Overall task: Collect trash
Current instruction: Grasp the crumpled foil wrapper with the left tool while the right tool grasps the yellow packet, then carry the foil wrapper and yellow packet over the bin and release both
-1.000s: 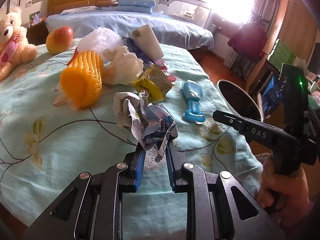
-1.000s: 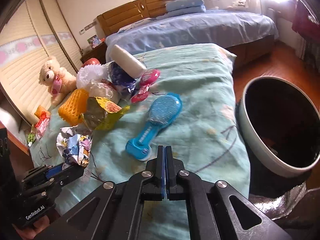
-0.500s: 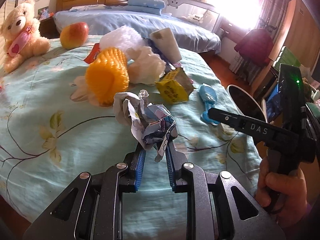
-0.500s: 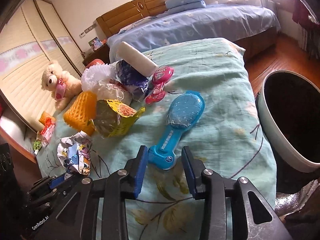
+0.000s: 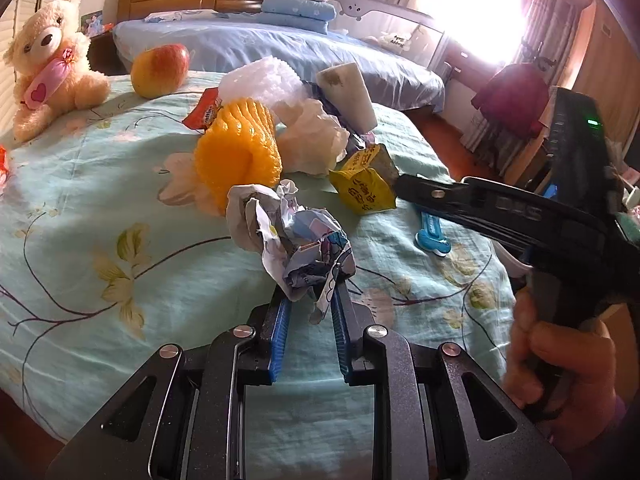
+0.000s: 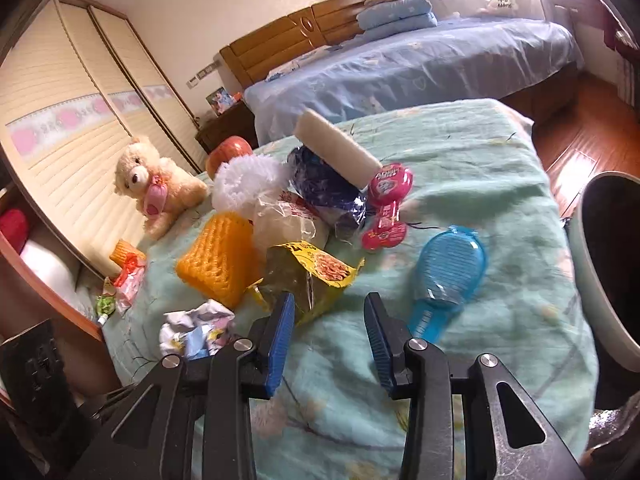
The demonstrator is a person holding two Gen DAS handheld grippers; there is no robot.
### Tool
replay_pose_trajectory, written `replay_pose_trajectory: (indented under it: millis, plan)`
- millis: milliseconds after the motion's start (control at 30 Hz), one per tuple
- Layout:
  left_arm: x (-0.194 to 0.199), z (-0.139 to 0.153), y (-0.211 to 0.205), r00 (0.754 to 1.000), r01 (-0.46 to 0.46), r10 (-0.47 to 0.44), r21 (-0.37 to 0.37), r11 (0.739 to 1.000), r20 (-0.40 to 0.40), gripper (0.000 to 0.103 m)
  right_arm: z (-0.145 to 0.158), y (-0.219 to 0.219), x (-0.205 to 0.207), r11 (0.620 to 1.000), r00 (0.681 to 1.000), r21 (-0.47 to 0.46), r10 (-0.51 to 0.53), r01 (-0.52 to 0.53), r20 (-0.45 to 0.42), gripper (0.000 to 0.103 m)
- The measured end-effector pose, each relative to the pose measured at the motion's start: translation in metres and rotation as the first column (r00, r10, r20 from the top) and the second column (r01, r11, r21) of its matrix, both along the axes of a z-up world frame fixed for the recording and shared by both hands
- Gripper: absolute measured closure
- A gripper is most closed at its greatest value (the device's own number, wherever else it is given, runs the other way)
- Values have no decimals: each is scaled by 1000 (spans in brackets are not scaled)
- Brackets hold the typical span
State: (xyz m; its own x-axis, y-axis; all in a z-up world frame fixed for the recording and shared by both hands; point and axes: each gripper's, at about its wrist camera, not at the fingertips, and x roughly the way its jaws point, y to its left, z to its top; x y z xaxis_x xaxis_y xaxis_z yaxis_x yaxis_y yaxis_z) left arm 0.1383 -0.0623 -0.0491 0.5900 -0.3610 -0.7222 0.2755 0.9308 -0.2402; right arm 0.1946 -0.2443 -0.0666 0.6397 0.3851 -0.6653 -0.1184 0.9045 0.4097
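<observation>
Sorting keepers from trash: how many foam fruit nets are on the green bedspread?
2. An orange foam net lies beside the yellow wrapper; a white foam net lies behind it, near the apple. Others may be hidden under the pile.

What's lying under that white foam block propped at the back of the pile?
The white foam block leans on a crumpled blue foil wrapper, beside a pink plastic package. Whatever lies beneath the wrapper is covered.

Daylight floods in from the window (image 5: 476, 12) on my left-wrist view, blown out to white with a pinkish flare. My fisheye bends the room's edges and darkens the corners. The right gripper (image 5: 404, 189) there smears with motion blur.
</observation>
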Motion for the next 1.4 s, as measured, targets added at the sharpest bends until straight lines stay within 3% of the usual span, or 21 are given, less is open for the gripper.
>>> replay_pose_trajectory:
  millis: [100, 133, 167, 467, 1000, 1400]
  plan:
    - [-1, 0, 0, 1000, 2, -2, -2, 1000, 0, 84, -15, 1, 13, 999, 999, 45, -5, 7, -46, 82]
    - [-1, 0, 0, 1000, 3, -3, -3, 1000, -1, 84, -17, 1, 14, 999, 998, 48, -5, 8, -55, 100]
    - [-2, 1, -1, 1000, 5, -5, -5, 1000, 0, 84, -17, 1, 14, 999, 998, 42, -8, 10, -59, 102]
    - [-8, 7, -25, 998, 62, -62, -3, 998, 18, 85, 12, -23, -29, 999, 998, -19, -43, 44, 44, 103]
    - [-14, 20, -126, 965, 260, -260, 25, 965, 28, 85, 17, -132, -83, 961, 964, -81, -263, 266, 47, 103]
    - [-2, 16, -175, 936, 352, -352, 25, 936, 1, 85, 12, -177, -92, 930, 937, -115, -347, 349, 38, 103]
